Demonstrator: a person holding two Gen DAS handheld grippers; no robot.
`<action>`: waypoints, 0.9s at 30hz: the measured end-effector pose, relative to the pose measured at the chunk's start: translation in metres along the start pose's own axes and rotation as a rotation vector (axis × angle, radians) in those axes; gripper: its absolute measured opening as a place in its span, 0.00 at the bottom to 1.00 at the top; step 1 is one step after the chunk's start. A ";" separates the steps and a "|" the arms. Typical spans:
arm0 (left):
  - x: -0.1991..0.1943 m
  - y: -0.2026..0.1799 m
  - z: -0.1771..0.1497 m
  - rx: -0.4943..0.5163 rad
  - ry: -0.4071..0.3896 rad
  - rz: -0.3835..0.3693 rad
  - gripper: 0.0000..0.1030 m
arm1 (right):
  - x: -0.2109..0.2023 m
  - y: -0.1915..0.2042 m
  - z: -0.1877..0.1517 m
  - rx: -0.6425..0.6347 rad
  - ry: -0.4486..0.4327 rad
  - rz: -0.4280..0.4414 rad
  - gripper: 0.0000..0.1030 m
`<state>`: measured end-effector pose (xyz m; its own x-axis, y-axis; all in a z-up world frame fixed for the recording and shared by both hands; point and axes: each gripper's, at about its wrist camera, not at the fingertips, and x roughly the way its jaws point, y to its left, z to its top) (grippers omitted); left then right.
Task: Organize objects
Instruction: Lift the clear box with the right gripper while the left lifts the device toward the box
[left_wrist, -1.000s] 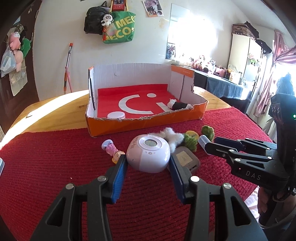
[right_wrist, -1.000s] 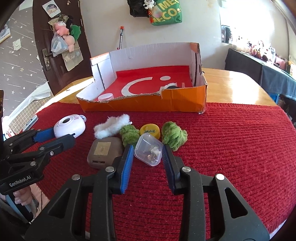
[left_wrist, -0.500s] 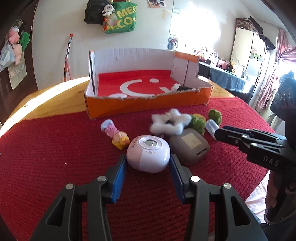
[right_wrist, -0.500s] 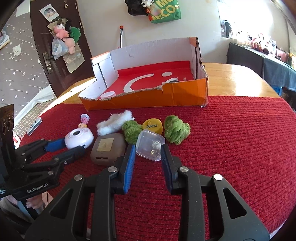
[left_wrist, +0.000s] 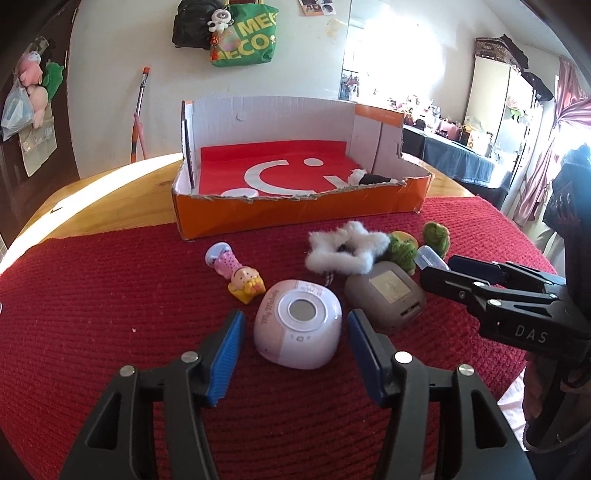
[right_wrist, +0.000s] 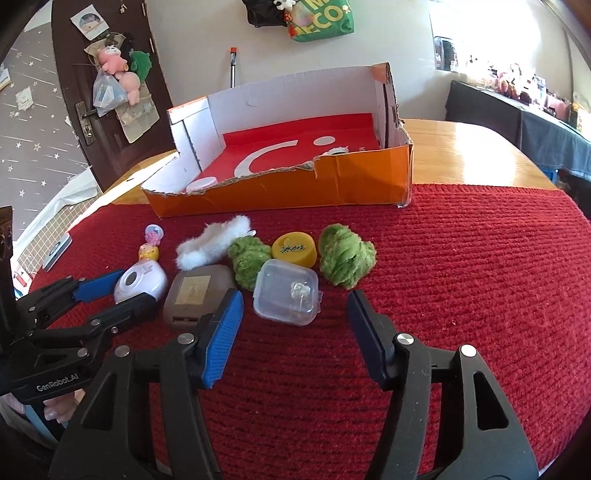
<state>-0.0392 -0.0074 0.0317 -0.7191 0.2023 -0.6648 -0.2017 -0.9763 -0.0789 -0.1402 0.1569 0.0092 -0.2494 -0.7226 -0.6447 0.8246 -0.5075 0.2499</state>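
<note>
Red knitted cloth (right_wrist: 461, 280) covers the near part of a wooden table, and an orange cardboard box (left_wrist: 303, 214) sits at the back edge of the cloth with a white lid and a small black and white thing already inside. Small things lie in a bunch in front of the box.

Lots could go wrong, I think. The left gripper (left_wrist: 293, 354) has just been opening, and the round pink gadget (left_wrist: 299, 334) sits between its blue pads with a gap on both sides. The gadget is smooth and round, so a pinch too near its edge could make it pop out or roll into the little doll (left_wrist: 238, 273) or the brown case (left_wrist: 388, 295) just beside it. The right gripper (right_wrist: 295, 330) has just been opening too. The clear plastic box (right_wrist: 286, 295) lies loose between its pads, closer to the left pad. A lopsided squeeze could push it into the green fuzzy ball (right_wrist: 247, 258) it touches.

Both grippers point down at a slant toward the cloth, side by side, with their pads low near the cloth. A hand holds each handle.
</note>
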 end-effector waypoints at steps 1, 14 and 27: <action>0.002 -0.001 0.001 0.006 0.002 -0.003 0.57 | 0.001 0.000 0.001 -0.003 0.001 -0.002 0.56; -0.005 -0.010 0.005 0.049 -0.026 -0.016 0.50 | -0.006 0.003 0.001 -0.038 -0.033 0.006 0.34; -0.023 -0.011 0.025 0.045 -0.074 -0.046 0.50 | -0.023 0.009 0.011 -0.066 -0.062 0.021 0.34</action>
<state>-0.0375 0.0004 0.0665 -0.7555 0.2532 -0.6042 -0.2640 -0.9618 -0.0730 -0.1330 0.1639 0.0346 -0.2613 -0.7614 -0.5932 0.8610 -0.4617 0.2133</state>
